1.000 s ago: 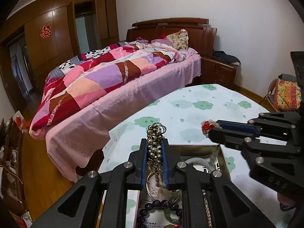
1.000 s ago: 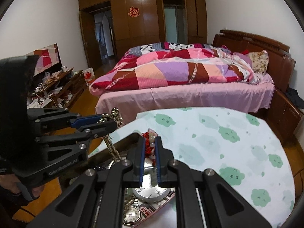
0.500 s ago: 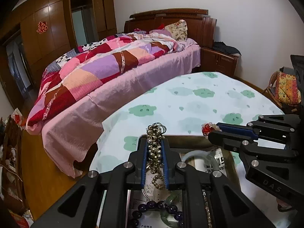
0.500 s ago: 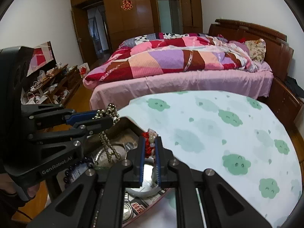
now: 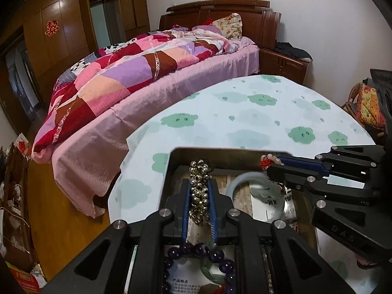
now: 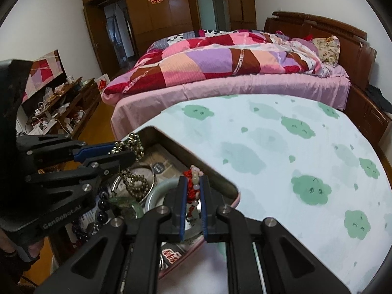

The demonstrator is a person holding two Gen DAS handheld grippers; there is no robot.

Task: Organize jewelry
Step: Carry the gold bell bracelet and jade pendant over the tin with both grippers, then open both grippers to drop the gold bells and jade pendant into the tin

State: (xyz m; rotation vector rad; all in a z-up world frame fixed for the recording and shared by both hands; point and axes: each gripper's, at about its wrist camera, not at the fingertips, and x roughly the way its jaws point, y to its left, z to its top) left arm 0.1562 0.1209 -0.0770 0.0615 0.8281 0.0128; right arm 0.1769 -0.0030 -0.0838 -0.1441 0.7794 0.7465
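Bed (image 5: 137, 78) w/ patchwork quilt (image 6: 220, 58) and pink sheet fills the far side of the room; wood wardrobe (image 6: 171, 2) behind it. Nearer, a table (image 5: 245, 112) under a pale cloth w/ green cloud print.

On the table's near edge sits a metal tin (image 6: 196, 156), open top, pinkish rim. Inside it: a pale jade bangle (image 5: 245, 178), a dark purple bead bracelet (image 5: 196, 250) lying on a printed card, a brownish bead string (image 6: 137, 183), a watch face partly hidden low in the right wrist view, other bits too cluttered to tell.

Left gripper (image 5: 199, 196), black w/ blue pads, is over the tin, pointing down at a slant. Jaws nearly together, pinching a clump of small silver bells (image 5: 198, 188); the bunch sticks out past the tips and its top shows against the tin's far wall. In the right wrist view the same bells (image 6: 132, 144) sit at the tip of the left gripper (image 6: 122, 152), above the tin's left corner.

Right gripper (image 6: 193, 188) is also over the tin, nr its right-hand rim. Jaws pressed close on a red cord charm (image 6: 192, 183) w/ pale pink and white beads; cord hangs down btwn the pads. In the left wrist view that charm (image 5: 267, 161) pokes from the right gripper's (image 5: 272, 166) tip, above the bangle.

A hand (image 6: 31, 247) shows under the left gripper's body.
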